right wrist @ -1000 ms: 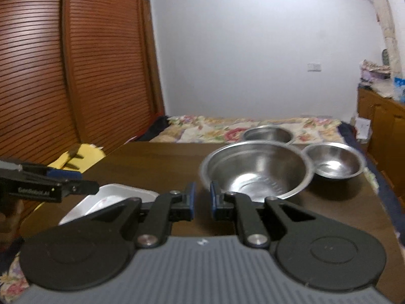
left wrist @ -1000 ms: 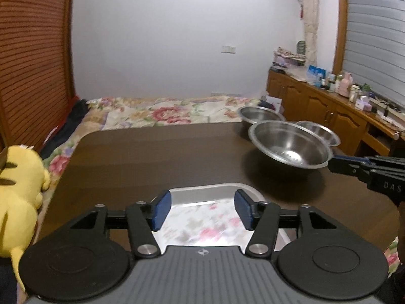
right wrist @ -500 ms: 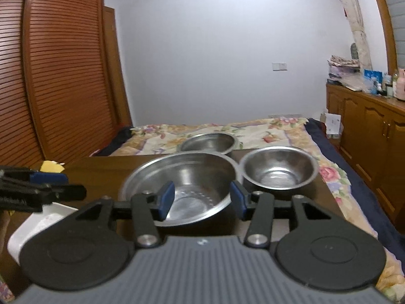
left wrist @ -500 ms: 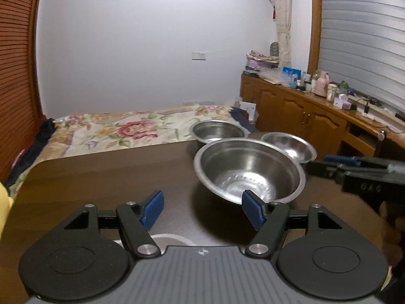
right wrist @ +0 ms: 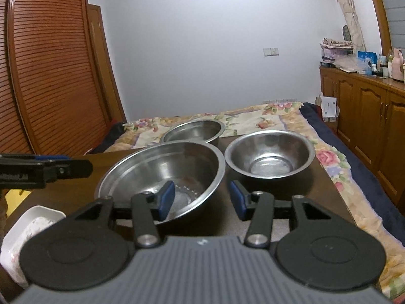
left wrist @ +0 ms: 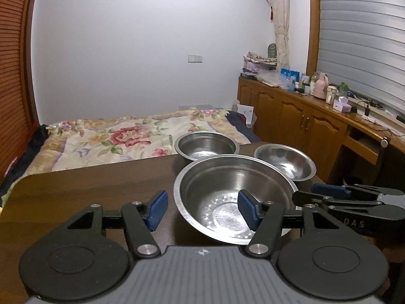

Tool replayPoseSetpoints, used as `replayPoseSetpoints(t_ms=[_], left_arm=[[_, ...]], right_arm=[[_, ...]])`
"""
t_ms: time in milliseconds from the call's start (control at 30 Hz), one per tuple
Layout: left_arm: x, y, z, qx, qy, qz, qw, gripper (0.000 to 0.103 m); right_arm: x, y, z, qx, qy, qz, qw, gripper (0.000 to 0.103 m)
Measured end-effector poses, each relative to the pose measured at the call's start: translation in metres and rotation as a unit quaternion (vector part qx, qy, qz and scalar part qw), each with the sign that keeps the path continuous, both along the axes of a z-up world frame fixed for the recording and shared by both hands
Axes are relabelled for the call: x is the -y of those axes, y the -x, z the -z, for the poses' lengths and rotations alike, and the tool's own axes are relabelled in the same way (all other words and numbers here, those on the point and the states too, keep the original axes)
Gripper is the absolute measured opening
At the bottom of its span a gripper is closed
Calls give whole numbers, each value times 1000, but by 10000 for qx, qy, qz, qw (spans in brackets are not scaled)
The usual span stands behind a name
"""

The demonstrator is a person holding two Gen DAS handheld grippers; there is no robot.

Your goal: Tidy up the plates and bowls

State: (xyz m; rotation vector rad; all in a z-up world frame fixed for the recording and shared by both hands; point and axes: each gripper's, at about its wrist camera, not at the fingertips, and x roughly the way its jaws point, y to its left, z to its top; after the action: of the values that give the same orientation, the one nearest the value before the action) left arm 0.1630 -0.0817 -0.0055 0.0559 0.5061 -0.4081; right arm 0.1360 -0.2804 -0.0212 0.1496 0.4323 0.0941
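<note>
Three steel bowls stand on the dark wooden table [left wrist: 88, 185]. The large bowl [left wrist: 227, 192] [right wrist: 162, 169] is nearest; a medium bowl [left wrist: 207, 145] [right wrist: 195, 131] sits behind it and a smaller bowl [left wrist: 286, 160] [right wrist: 269, 152] to its right. My left gripper [left wrist: 202, 210] is open, its right finger over the large bowl's inside. My right gripper [right wrist: 201, 200] is open too, straddling that bowl's right rim. A white rectangular plate [right wrist: 27, 228] lies at the table's near left in the right wrist view.
A bed with a floral cover [left wrist: 121, 136] runs beyond the table's far edge. Wooden cabinets [left wrist: 298, 116] with clutter on top line the right wall. Slatted wooden wardrobe doors [right wrist: 50, 76] stand on the left.
My left gripper has swung right from the white plate to the large bowl. My right gripper has opened wide and shifted right toward the bowls.
</note>
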Motion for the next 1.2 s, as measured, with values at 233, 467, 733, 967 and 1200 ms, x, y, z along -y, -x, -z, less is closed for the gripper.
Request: replayPoseSetpoints(t_ms=[233,467,733,967,1200], left_arm=[[12,-20,15,-155,-266,-91,9995,57],[13,-38,28,-424,-265,-227,9985,50],[6,-53,37,-760,-107,-374,9963,30],[1,-55,35,-817,-2,-381,9959,22],[-2,-51,32,-848,1,-360,9957,21]], right_arm=[[1,-6,5,-184,-156,10,9997,50],[3,-13,6,-285,-212,-24,9994,46],[4,-24,8,-401,-418,-108,9983,34],[8,-26,10,-412,-627,-195,9970,27],[13,-19,10,-416,-975,-295,9939,24]])
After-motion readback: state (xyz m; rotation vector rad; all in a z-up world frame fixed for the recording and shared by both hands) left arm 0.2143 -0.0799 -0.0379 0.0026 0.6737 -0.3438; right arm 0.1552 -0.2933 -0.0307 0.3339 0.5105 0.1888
